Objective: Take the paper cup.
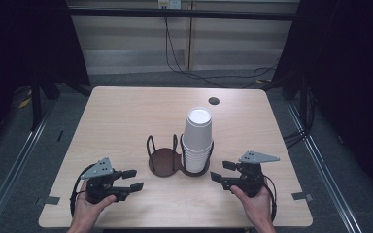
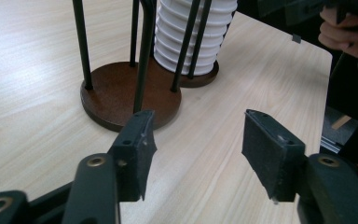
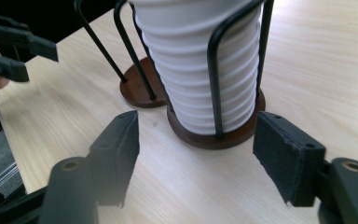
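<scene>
A tall stack of white paper cups stands upside down in the right ring of a black wire holder. Its left brown base holds nothing. My left gripper rests near the table's front left, open, jaws pointing right toward the holder. My right gripper sits at the front right, open, jaws pointing left at the cups. In the left gripper view the gripper is open before the bare base, cups behind. In the right gripper view the gripper is open just short of the cups.
The light wooden table has a dark round hole near its back edge. Grey tape marks sit by the front corners. Cables trail on the floor behind. Dark stands flank the table.
</scene>
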A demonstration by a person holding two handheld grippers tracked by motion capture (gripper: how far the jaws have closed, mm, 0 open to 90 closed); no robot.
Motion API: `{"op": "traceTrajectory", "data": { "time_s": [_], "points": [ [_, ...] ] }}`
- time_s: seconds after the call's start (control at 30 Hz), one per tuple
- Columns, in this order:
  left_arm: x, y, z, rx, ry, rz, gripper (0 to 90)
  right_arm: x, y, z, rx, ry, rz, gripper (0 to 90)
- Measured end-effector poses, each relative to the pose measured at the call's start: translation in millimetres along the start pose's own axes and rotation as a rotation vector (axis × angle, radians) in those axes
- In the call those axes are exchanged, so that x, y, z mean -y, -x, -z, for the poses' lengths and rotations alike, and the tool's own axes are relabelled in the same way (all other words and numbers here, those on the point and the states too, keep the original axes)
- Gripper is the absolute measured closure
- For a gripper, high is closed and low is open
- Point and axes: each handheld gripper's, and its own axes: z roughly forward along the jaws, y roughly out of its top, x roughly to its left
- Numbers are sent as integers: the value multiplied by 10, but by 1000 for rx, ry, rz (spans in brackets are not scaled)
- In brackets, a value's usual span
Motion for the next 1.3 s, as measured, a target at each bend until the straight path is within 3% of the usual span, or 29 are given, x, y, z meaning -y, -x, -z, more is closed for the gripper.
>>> {"op": "traceTrajectory", "data": {
  "time_s": [0.1, 0.17, 0.3, 0.37, 0.53, 0.63, 0.73, 0.8, 1.3],
  "points": [
    [7, -25, -22, 12, -25, 15, 332, -90, -1, 29, -12, 9, 0, 265],
    [11, -43, -30, 19, -41, -2, 338, -181, 3, 13, -11, -15, 24, 239],
    [18, -46, -28, 26, -43, 24, 288, -332, 9, -53, -29, -27, 51, 223],
    [17, -40, -33, 18, -48, 13, 281, -387, -11, -66, -48, -35, 70, 213],
    [8, -44, -43, 5, -45, 19, 174, -518, -36, -41, -103, -43, 66, 146],
    [9, -38, -44, 8, -54, -1, 177, -588, -66, -13, -134, -45, 94, 174],
    [8, -37, -39, 23, -47, -1, 161, -659, -102, 11, -141, -37, 111, 161],
    [8, -39, -34, 12, -46, -3, 160, -704, -113, 33, -135, -32, 119, 161],
    [19, -27, -52, 14, -71, -18, 161, -1022, -105, 159, -158, -23, 146, 143]
  ]
}}
